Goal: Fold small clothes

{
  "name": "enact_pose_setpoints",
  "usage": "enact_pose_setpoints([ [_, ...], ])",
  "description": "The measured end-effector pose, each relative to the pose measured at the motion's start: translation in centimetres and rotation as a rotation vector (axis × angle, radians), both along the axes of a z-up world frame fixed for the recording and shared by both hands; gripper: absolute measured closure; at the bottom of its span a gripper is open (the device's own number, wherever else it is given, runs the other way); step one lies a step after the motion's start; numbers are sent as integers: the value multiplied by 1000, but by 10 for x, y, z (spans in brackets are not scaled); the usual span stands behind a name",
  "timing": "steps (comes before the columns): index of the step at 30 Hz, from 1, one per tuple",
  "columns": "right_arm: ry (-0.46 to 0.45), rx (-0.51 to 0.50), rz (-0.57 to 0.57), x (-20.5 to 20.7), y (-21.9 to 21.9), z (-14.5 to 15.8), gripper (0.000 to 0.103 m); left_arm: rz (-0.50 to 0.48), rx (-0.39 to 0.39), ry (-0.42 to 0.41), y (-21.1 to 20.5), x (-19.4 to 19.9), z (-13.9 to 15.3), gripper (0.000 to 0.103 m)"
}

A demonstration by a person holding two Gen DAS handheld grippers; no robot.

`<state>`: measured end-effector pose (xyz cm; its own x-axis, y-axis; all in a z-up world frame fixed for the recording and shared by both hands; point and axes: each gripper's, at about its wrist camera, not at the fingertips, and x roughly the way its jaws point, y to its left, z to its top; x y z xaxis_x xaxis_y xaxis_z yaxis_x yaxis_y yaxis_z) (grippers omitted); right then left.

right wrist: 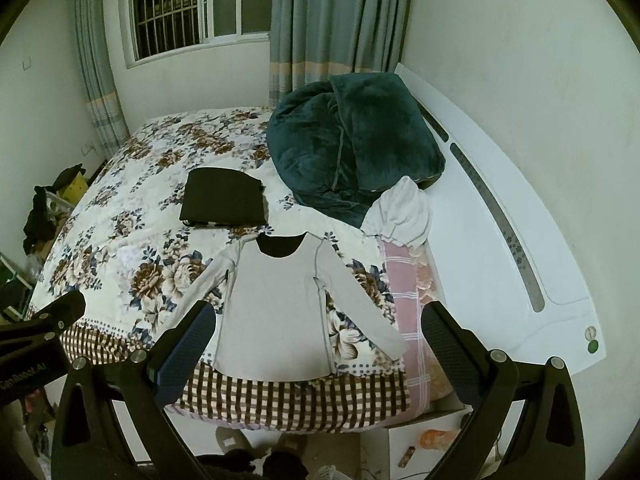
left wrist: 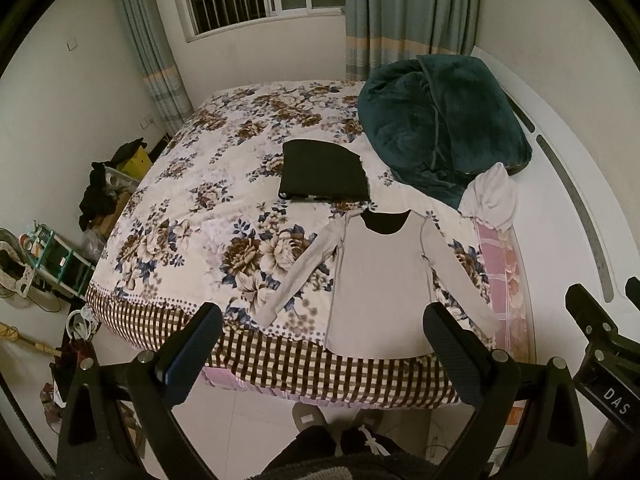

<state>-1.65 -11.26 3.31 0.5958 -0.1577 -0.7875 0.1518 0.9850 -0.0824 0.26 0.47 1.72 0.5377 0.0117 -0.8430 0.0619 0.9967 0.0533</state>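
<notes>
— So where does the shirt sit against the fingers?

— The grey long-sleeved shirt (left wrist: 376, 280) lies flat on the bed (left wrist: 192, 208), sleeves spread, its hem at the near edge where the checked border drops toward the floor. In the left wrist view the left gripper (left wrist: 322, 330) stands wide open, holding nothing; the hem shows in the gap between its fingers, and the right-hand finger covers the cuff of one sleeve.

— And the other one?

— The right gripper (right wrist: 318, 330) is spread apart too, empty. Its left-hand finger sits over the other sleeve's cuff; its right-hand finger hangs past the bed's pink side strip.

— Room to work?

— Beyond the fingertips, a folded black garment (left wrist: 324, 172) lies just past the shirt's collar, close to touching it. Further off, toward the right-hand fingers, a teal blanket (left wrist: 440, 128) is heaped, with a crumpled white garment (left wrist: 490, 196) at its foot. Left of the shirt the floral cover is open — plenty of bedspread.

— What does one view give that the other doesn't?

— The left wrist view shows clutter on the floor (left wrist: 72, 240) beyond the bed's far side, and slippered feet under the fingers. The right wrist view shows more of the white headboard (right wrist: 500, 220) and small bits on the floor below the bed corner.
</notes>
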Motion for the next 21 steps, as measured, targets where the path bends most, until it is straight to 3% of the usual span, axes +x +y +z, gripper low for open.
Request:
enact_pose_setpoints([
  [21, -3, 1, 1, 9, 6, 4, 0, 4, -5, -14, 5, 13, 7, 1],
])
